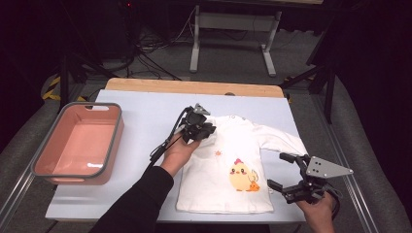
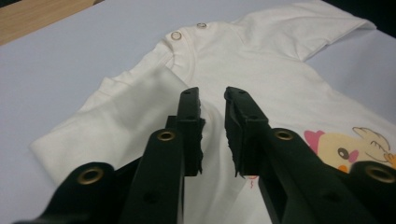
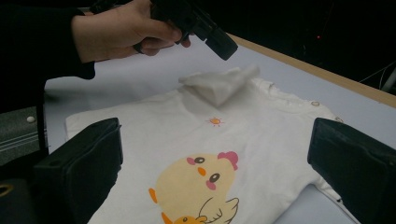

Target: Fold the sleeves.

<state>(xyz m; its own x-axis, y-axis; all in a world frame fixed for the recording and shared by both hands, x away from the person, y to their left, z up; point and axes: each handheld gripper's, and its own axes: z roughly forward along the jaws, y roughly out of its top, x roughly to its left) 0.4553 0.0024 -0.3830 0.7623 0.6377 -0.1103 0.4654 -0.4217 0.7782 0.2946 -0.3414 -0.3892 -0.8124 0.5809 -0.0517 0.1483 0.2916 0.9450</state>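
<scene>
A white baby shirt (image 1: 238,145) with a yellow chick print lies flat on the pale mat, neck towards the far side. Its left sleeve (image 3: 219,84) is folded in over the chest. My left gripper (image 1: 208,130) hovers just above that folded sleeve (image 2: 116,116). In the left gripper view its jaws (image 2: 212,93) stand a narrow gap apart, with nothing pinched between them. The right gripper view shows it (image 3: 224,49) clear of the cloth. My right gripper (image 1: 277,171) stands wide open near the shirt's lower right edge, below the spread right sleeve (image 1: 284,141).
A pink bin (image 1: 114,141) with a grey rim stands at the mat's left side. The mat (image 1: 145,111) covers a wooden table whose far edge (image 1: 194,87) shows. Beyond the table are a metal stand (image 1: 233,22) and cables on the floor.
</scene>
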